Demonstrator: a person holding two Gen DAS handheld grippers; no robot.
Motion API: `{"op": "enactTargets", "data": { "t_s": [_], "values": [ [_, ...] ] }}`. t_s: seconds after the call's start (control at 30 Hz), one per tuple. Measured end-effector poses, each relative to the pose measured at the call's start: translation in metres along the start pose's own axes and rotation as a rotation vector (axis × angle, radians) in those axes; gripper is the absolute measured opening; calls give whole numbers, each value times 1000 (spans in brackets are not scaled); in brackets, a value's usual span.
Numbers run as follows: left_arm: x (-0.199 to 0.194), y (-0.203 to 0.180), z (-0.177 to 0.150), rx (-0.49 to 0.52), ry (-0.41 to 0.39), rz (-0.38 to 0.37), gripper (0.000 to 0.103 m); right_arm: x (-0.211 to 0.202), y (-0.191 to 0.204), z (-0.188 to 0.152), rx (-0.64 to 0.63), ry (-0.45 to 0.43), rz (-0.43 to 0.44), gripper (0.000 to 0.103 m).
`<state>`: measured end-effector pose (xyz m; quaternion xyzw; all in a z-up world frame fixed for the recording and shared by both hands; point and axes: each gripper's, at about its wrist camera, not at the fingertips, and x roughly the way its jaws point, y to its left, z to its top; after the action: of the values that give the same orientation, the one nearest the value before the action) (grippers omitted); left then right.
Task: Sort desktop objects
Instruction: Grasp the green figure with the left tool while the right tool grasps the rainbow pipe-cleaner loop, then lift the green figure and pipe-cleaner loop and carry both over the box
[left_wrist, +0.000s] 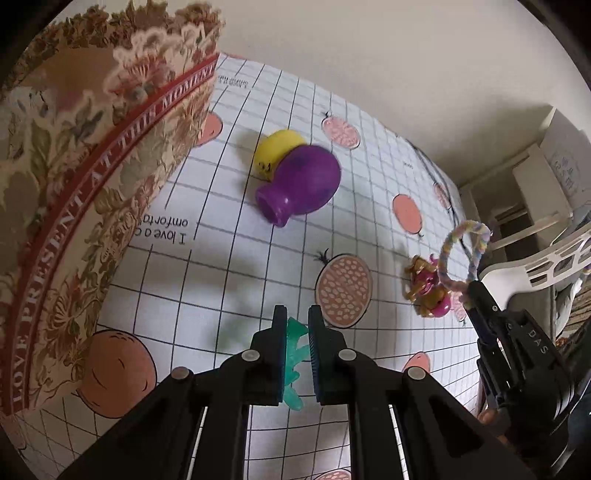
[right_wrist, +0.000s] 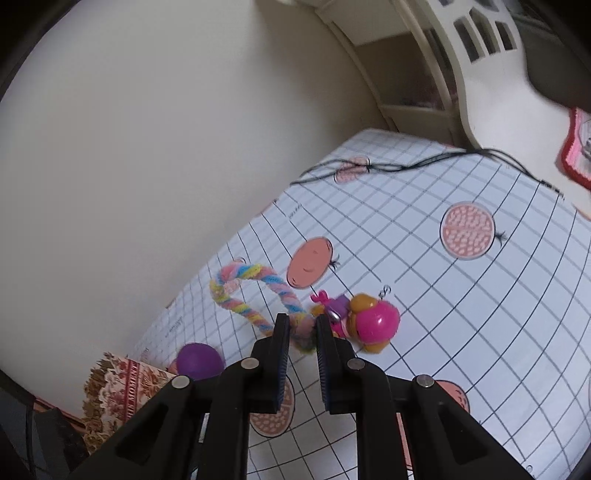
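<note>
My left gripper (left_wrist: 297, 314) is shut on a small translucent green toy (left_wrist: 294, 350), held above the tablecloth (left_wrist: 236, 280). Beside it, on the left, stands the floral storage box (left_wrist: 77, 192). A purple vase-shaped toy (left_wrist: 301, 182) lies on the cloth against a yellow ball (left_wrist: 275, 149). My right gripper (right_wrist: 300, 320) is shut on the twisted end of a pastel fuzzy loop (right_wrist: 255, 291), which rises off the cloth. Just right of it lies a pink and orange figure toy (right_wrist: 369, 323). In the left wrist view the right gripper (left_wrist: 476, 295) holds the loop (left_wrist: 467, 251) over that figure (left_wrist: 430, 291).
A black cord (right_wrist: 424, 162) runs along the far edge of the table. A white openwork chair back (right_wrist: 476, 48) stands beyond the table, with a red-edged mat (right_wrist: 578, 147) at the right. The purple toy (right_wrist: 199, 360) and the box (right_wrist: 122, 391) show low on the left.
</note>
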<state>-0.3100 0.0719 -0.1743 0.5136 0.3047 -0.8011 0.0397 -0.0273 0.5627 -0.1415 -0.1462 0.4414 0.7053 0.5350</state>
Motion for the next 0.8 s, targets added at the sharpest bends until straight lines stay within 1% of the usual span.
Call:
{"op": "enactTargets", "data": {
  "t_s": [0.13, 0.33, 0.47, 0.57, 0.7, 0.8],
  "values": [
    [-11, -8, 1, 23, -36, -14, 11, -9, 1, 6, 3, -18, 15, 16],
    [-25, -12, 4, 34, -65, -23, 11, -13, 2, 8, 5, -14, 27, 16],
    [-37, -12, 7, 32, -96, -27, 11, -16, 8, 7, 5, -2, 54, 16],
    [-52, -11, 10, 36, -135, -29, 11, -16, 19, 4, -15, 11, 78, 16],
    [-80, -6, 15, 39, -215, -26, 11, -20, 42, -3, -49, 28, 132, 16],
    [-102, 4, 19, 21, -274, -20, 11, -22, 64, -10, -88, 48, 174, 16]
  ]
}}
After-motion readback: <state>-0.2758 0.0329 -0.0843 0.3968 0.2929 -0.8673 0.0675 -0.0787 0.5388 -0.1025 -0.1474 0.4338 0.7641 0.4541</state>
